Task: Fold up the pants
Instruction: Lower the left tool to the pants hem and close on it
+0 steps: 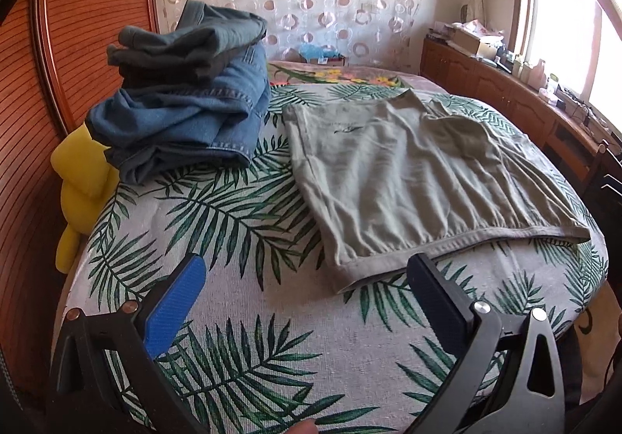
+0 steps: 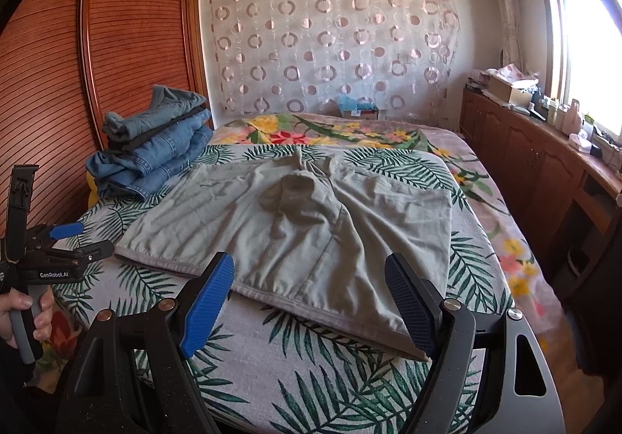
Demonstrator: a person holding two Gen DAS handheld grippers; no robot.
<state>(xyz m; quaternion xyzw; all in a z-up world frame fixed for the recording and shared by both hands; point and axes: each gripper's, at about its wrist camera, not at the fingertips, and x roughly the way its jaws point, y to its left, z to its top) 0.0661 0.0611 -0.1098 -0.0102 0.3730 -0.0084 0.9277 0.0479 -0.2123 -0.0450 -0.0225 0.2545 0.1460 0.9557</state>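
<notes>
Grey-green pants (image 1: 404,177) (image 2: 303,231) lie spread flat on the bed, their hem edge nearest me. In the middle of them the cloth rises in a bunched lump (image 2: 293,196). My left gripper (image 1: 307,278) is open, just short of the near left corner of the pants, with nothing between its blue pads. Seen from the right wrist, the left gripper (image 2: 79,237) sits at the bed's left edge, held by a hand (image 2: 23,317). My right gripper (image 2: 311,276) is open too, hovering over the near hem, empty.
A pile of folded jeans (image 1: 186,99) (image 2: 151,150) sits at the far left of the bed (image 1: 272,336), by the wooden wardrobe (image 2: 116,45). A yellow cushion (image 1: 81,177) is wedged beside it. A cluttered cabinet (image 2: 544,161) runs along the right under the window.
</notes>
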